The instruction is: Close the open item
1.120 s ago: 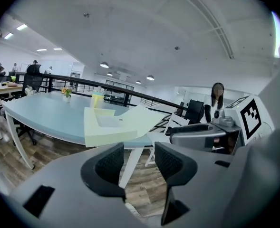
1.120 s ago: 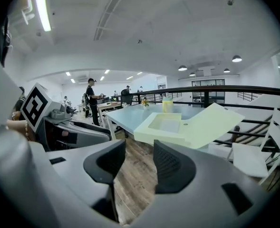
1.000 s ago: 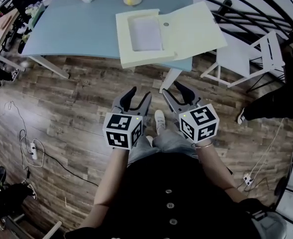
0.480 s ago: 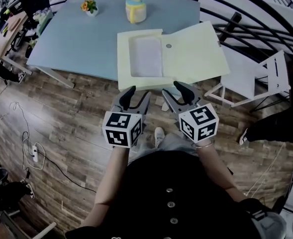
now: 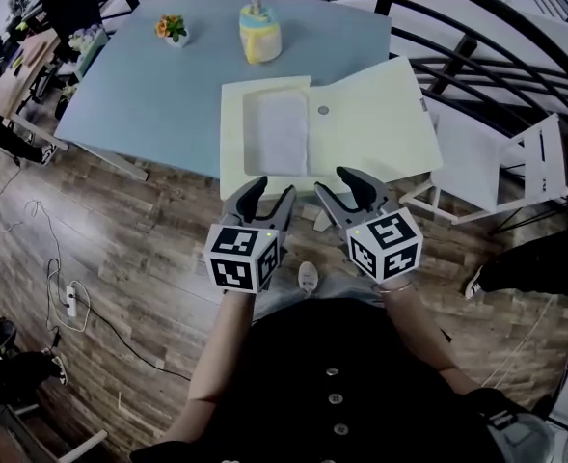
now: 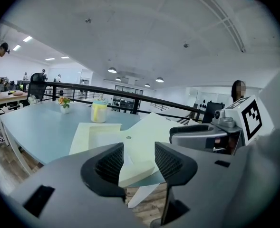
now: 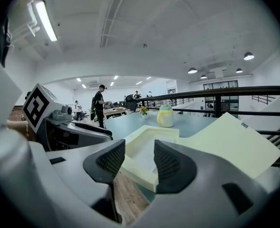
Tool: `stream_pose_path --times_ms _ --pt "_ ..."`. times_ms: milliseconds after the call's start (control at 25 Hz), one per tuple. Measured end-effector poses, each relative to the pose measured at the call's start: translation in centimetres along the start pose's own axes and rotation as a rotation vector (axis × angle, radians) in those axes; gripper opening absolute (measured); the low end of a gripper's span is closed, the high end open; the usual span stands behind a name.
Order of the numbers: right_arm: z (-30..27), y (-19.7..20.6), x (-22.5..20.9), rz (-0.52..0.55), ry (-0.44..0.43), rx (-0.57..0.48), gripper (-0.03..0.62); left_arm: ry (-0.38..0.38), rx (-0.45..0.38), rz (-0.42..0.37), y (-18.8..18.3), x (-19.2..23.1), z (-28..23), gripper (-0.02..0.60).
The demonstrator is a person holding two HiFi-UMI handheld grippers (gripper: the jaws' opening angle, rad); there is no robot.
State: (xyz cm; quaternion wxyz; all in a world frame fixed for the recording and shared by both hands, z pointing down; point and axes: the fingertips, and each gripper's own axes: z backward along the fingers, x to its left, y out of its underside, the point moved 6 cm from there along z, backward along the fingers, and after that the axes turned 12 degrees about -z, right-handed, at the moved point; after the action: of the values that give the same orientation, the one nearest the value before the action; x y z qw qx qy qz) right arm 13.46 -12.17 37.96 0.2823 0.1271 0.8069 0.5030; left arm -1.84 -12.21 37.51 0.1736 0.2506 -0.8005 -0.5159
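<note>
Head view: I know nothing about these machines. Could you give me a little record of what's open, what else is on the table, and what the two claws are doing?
Open item: pale yellow box, lid folded out to the right
Where: near edge of the blue table
Also on table: small flower pot, yellow bottle
Left gripper: jaws apart, gripping nothing
Right gripper: jaws apart, gripping nothing
Beside table: white chair
Task state: box not yet closed
</note>
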Motion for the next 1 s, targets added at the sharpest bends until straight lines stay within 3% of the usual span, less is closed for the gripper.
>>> stream_pose_path --times_ms 1000 --pt "-1.1 -0.1 -2.1 -0.077 0.136 0.022 0.184 0.109 0.083 -0.034 0.0 2.9 -2.5 0.206"
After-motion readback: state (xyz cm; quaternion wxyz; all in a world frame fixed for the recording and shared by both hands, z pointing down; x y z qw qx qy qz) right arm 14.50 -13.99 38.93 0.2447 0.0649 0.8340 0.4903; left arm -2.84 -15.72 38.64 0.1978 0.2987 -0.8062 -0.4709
